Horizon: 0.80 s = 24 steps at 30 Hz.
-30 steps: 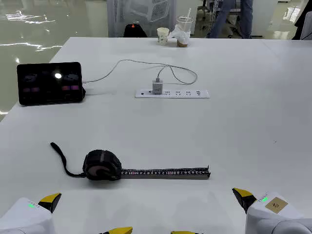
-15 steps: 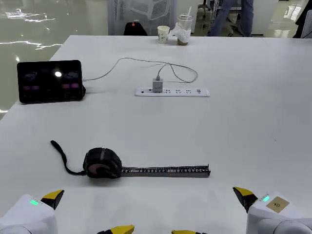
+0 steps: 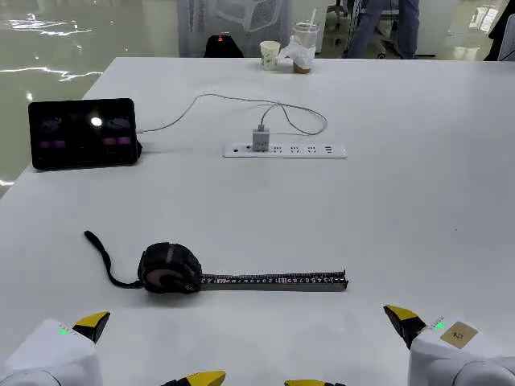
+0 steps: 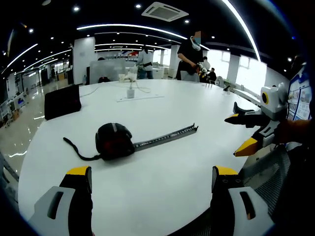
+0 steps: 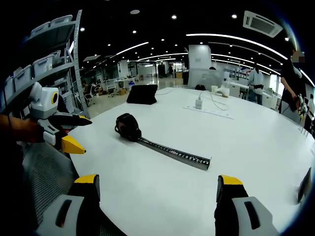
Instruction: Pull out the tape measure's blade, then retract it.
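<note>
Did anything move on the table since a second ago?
Nothing really moved. The tape measure lies in the same spot, its blade pulled out just as far. The left tongs and right tongs stay open, apart from it, holding nothing.

Left gripper [image 3: 145,352] and right gripper [image 3: 354,351] hover low, jaws spread wide

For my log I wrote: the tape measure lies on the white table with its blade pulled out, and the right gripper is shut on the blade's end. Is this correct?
Not quite: the right gripper is open and clear of the blade, as the right gripper view shows. The rest holds.
</note>
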Each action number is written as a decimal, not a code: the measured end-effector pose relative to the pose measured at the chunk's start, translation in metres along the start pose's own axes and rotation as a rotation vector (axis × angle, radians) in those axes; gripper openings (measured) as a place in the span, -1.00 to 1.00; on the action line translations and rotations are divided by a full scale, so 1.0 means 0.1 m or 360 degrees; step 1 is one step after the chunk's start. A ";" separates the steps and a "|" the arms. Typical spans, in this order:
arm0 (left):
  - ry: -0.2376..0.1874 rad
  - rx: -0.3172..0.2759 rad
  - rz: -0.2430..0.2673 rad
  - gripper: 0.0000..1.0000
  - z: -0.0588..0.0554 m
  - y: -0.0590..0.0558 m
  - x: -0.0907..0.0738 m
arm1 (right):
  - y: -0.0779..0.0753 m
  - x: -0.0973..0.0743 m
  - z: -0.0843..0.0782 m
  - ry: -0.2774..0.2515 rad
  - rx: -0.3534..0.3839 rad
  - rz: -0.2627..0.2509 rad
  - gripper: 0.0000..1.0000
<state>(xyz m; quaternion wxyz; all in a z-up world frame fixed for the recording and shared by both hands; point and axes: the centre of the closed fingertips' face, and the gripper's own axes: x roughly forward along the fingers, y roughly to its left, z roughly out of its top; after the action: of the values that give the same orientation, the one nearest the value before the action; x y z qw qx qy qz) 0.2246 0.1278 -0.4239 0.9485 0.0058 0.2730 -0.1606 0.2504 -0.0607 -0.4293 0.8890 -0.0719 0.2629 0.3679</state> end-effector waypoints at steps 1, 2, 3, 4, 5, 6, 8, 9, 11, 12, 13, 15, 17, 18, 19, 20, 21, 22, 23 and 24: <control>0.0000 -0.0005 0.0003 0.98 0.00 0.00 0.00 | 0.01 0.00 0.00 -0.0001 0.0002 0.0009 0.98; -0.0002 -0.0013 0.0003 0.98 0.00 0.00 0.01 | 0.01 0.00 0.00 -0.0002 0.0001 0.0012 0.98; 0.0001 -0.0013 0.0006 0.98 0.00 -0.01 0.01 | 0.01 0.00 0.01 -0.0005 -0.0005 0.0019 0.98; 0.0001 -0.0010 0.0010 0.98 0.00 -0.01 0.01 | 0.01 0.00 0.01 -0.0003 -0.0007 0.0023 0.98; 0.0000 -0.0007 0.0012 0.98 0.00 -0.01 0.02 | 0.01 0.00 0.00 -0.0002 -0.0009 0.0026 0.98; 0.0003 -0.0008 0.0012 0.98 0.00 -0.01 0.02 | 0.00 0.00 0.01 -0.0003 -0.0011 0.0031 0.98; 0.0005 -0.0015 0.0017 0.98 0.00 -0.01 0.04 | 0.00 0.01 0.01 -0.0002 -0.0012 0.0045 0.98; 0.0006 -0.0013 0.0020 0.98 0.00 -0.01 0.04 | 0.01 0.01 0.01 -0.0005 -0.0017 0.0055 0.98; 0.0011 -0.0013 0.0022 0.98 0.00 -0.01 0.06 | 0.00 0.02 0.01 -0.0002 -0.0029 0.0074 0.98; 0.0015 -0.0015 0.0023 0.98 0.00 -0.01 0.07 | 0.00 0.02 0.01 -0.0001 -0.0036 0.0082 0.98; 0.0016 -0.0013 0.0025 0.98 0.00 -0.01 0.08 | 0.00 0.02 0.01 0.0001 -0.0044 0.0096 0.98; 0.0018 -0.0014 0.0027 0.98 0.00 -0.02 0.10 | 0.00 0.02 0.00 0.0004 -0.0049 0.0116 0.98; 0.0016 -0.0022 0.0034 0.98 0.01 -0.01 0.11 | 0.00 0.03 0.01 0.0002 -0.0056 0.0145 0.98; 0.0017 -0.0026 0.0040 0.98 0.01 -0.01 0.12 | -0.01 0.04 0.01 0.0003 -0.0067 0.0158 0.98; 0.0014 -0.0030 0.0042 0.98 0.02 0.00 0.13 | -0.01 0.05 0.01 0.0008 -0.0075 0.0168 0.98; 0.0014 -0.0036 0.0045 0.98 0.02 0.00 0.13 | -0.01 0.05 0.00 0.0015 -0.0081 0.0177 0.97; 0.0014 -0.0045 0.0051 0.98 0.02 0.01 0.14 | -0.02 0.06 0.00 0.0021 -0.0088 0.0191 0.95; 0.0012 -0.0049 0.0053 0.98 0.02 0.01 0.14 | -0.03 0.06 -0.01 0.0022 -0.0091 0.0198 0.94; 0.0012 -0.0053 0.0066 0.98 0.02 0.03 0.15 | -0.04 0.07 -0.02 0.0031 -0.0098 0.0204 0.93; 0.0011 -0.0053 0.0068 0.98 0.02 0.04 0.15 | -0.05 0.08 -0.03 0.0039 -0.0104 0.0209 0.92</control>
<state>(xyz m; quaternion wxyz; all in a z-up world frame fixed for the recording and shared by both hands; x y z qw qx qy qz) 0.2389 0.1264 -0.4306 0.9507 -0.0035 0.2787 -0.1356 0.2572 -0.0603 -0.4359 0.8569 -0.0881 0.2658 0.4329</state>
